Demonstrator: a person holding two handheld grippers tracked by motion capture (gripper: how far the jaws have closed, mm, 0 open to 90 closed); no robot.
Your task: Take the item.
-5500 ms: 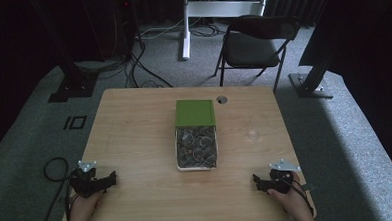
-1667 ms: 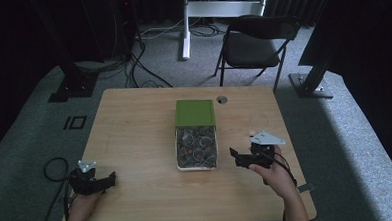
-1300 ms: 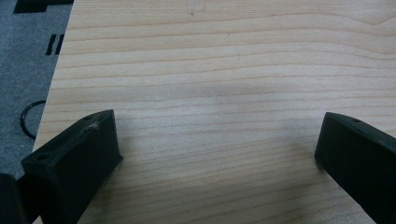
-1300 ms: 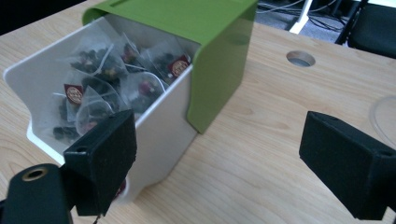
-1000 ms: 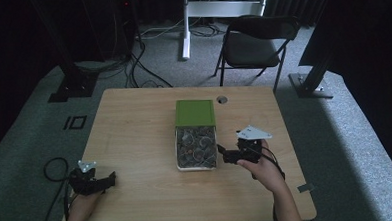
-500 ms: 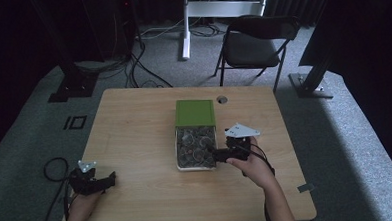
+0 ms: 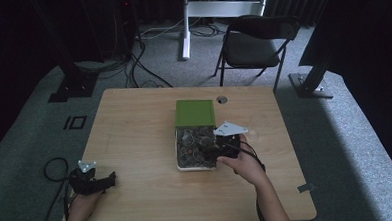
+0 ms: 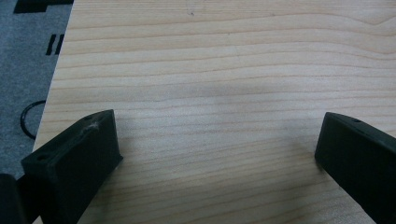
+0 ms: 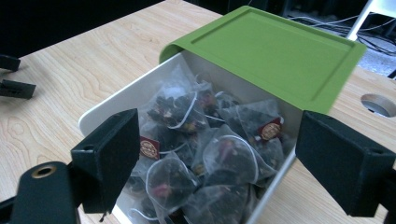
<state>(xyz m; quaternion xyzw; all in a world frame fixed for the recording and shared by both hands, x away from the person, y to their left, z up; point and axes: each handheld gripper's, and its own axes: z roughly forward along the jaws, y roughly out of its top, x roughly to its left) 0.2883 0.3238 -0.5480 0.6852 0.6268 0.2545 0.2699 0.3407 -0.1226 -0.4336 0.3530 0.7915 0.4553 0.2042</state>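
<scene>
Tea bags point(image 9: 196, 154) fill the open white box point(image 7: 178, 156) at the middle of the table point(image 7: 135, 133), and your right gripper point(image 7: 212, 152) has its jaws spread wide right over them, one jaw toward the box's left wall and the other past its right wall in the right gripper view. That wide spread looks meant to give you room to come down on a single pyramid bag rather than to grasp anything yet; nothing is between the jaws. The green lid point(image 9: 271, 46) is slid toward the far end of the box, covering only that part and leaving the near bags exposed, which is why you approach from the near side. Your left gripper point(image 7: 92, 181) rests near the table's front left corner, well apart from the box, jaws likewise apart over bare wood point(image 8: 210, 93), probably parked to keep out of the way. Next I would lower the right jaws around one bag lying on top.
</scene>
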